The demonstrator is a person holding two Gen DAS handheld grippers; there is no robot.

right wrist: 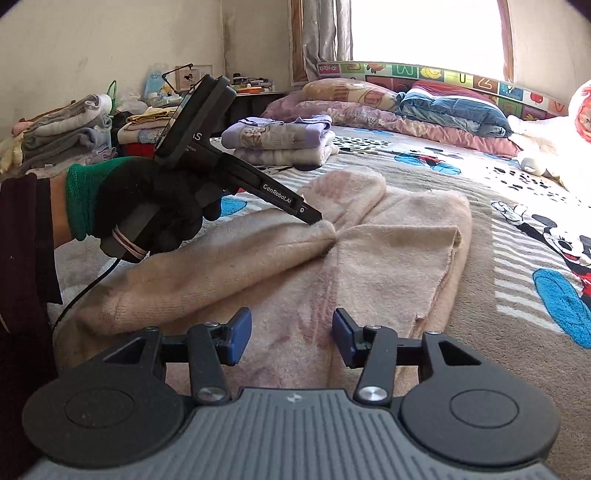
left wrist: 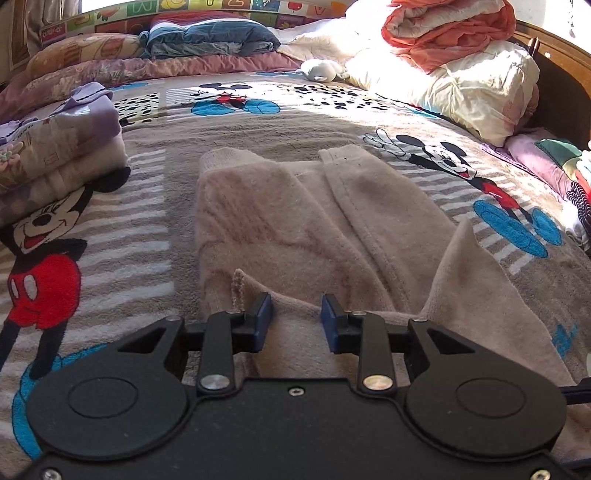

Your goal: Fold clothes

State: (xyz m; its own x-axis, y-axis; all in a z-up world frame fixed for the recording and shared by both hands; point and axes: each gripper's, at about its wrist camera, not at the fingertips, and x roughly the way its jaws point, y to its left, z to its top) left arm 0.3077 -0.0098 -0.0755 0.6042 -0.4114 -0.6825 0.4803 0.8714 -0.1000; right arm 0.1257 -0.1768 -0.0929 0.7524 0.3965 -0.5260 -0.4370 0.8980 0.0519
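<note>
Right wrist view: left tongs (right wrist: 314, 220) tips sunk in beige garment (right wrist: 388, 258), grip unclear.

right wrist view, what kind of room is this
Most likely a home bedroom: a bed under a Mickey Mouse blanket, pillows by the curtained window, and folded clothes stacked on it.

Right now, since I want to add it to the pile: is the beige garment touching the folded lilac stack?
Apart. The left wrist view shows a bare strip of striped blanket between the beige garment and the folded stack.
</note>
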